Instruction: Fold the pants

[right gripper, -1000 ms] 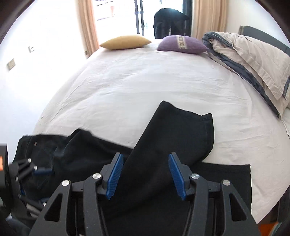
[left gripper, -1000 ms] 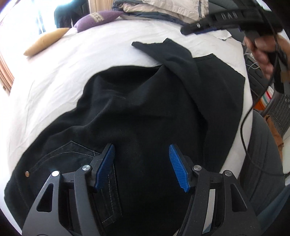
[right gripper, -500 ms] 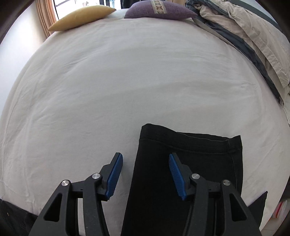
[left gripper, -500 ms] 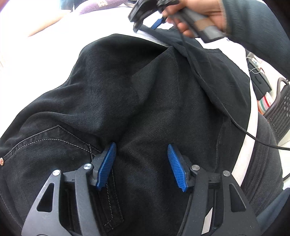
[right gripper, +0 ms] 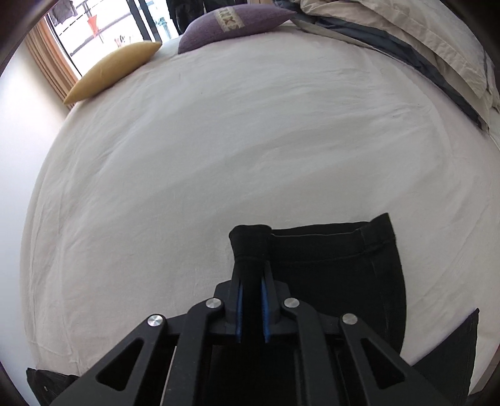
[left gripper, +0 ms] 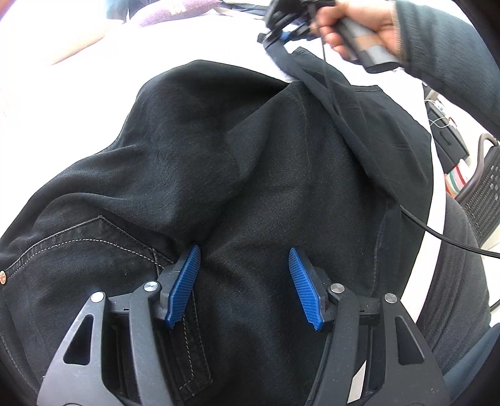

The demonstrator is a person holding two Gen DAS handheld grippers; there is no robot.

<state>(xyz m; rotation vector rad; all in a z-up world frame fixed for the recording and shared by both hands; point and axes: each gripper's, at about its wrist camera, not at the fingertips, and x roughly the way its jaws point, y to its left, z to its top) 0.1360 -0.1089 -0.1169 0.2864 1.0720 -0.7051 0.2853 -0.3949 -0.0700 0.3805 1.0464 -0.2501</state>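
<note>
Black pants (left gripper: pixel 250 162) lie spread on a white bed (right gripper: pixel 218 150), waist and back pocket near the left wrist camera. My left gripper (left gripper: pixel 243 281) is open, its blue pads just above the seat of the pants. My right gripper (right gripper: pixel 251 299) is shut on the hem corner of one pant leg (right gripper: pixel 328 262), which bunches up between the pads. In the left wrist view the right gripper (left gripper: pixel 287 28) shows at the top, pinching that leg end, held by a hand.
A yellow pillow (right gripper: pixel 112 71) and a purple pillow (right gripper: pixel 231 22) lie at the far edge of the bed. Folded bedding (right gripper: pixel 422 47) is piled at the far right. A black mesh chair (left gripper: pixel 481 187) stands beside the bed.
My right gripper has closed on the leg hem, which was between open pads before. My left gripper has stayed open over the seat of the pants.
</note>
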